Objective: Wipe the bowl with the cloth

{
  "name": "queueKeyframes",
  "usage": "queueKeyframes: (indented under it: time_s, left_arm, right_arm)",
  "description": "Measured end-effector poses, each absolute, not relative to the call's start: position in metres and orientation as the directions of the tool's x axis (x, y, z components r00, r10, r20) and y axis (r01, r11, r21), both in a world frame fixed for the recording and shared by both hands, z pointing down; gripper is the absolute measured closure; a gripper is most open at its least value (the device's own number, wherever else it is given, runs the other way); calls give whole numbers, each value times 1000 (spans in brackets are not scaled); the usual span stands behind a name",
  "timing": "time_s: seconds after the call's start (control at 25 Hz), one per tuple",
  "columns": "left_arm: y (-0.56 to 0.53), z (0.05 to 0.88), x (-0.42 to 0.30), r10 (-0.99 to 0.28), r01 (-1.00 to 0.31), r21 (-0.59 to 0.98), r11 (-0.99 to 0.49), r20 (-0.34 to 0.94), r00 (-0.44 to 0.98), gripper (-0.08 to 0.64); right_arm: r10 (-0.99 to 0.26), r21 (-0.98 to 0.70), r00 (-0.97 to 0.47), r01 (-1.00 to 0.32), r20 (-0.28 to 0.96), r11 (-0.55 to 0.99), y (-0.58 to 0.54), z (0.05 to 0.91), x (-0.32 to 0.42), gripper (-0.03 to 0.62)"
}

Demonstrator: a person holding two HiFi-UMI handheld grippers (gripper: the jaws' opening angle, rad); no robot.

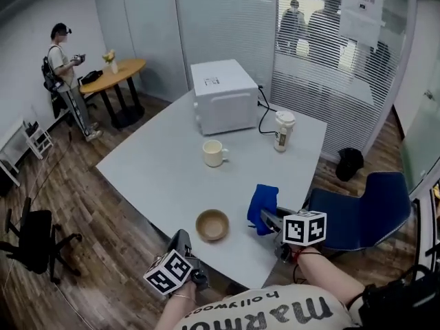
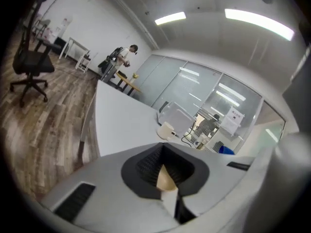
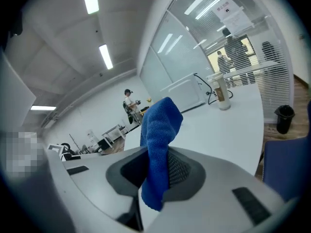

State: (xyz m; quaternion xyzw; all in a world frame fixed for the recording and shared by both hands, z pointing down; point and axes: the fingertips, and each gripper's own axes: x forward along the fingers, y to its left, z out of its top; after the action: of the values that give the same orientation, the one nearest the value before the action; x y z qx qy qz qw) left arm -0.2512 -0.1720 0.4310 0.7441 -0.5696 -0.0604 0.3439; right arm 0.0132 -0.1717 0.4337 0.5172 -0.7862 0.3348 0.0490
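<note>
I judged this the approach step: the cloth (image 1: pixel 263 199) hung pinched in my right gripper (image 1: pixel 269 218), lower right of centre in the head view, not yet on the bowl (image 1: pixel 212 224), which sat on the table (image 1: pixel 158 170) at lower centre. My left gripper (image 1: pixel 183 239) was closed on nothing, just beside the bowl's lower-left rim. Next I'd have to steady the bowl and bring the cloth down into it.

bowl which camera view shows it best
Head view: the whole bowl sits in plain sight on the table. The left gripper view shows only a tan sliver of it; the right gripper view shows none.
</note>
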Motion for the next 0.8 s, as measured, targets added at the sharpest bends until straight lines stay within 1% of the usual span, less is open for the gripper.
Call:
queueKeyframes:
  time_s: [0.08, 0.16, 0.32, 0.48, 0.8]
  left_arm:
    - [-159, 421, -255, -911, -868, 484, -109, 301, 283, 546]
    - [-140, 420, -256, -921, -900, 430, -70, 318, 224, 547]
    - [-90, 427, -249, -922, -900, 435, 22, 357, 150, 546]
    - [-49, 428, -232, -928, -896, 438, 75, 360, 98, 547]
    - [13, 420, -183, -935, -903, 418, 100, 351, 59, 546]
  right_arm:
    - [-771, -446, -485, -846, 413, 292, -175, 428, 9, 528]
    - [-749, -416, -508, -845, 425, 336, -169, 429, 9, 528]
    - [-706, -405, -555, -824, 440, 396, -145, 428, 20, 528]
    - [-681, -403, -595, -799, 427, 445, -126, 423, 38, 528]
    - [-646, -421, -647, -759, 406, 496, -81, 423, 77, 528]
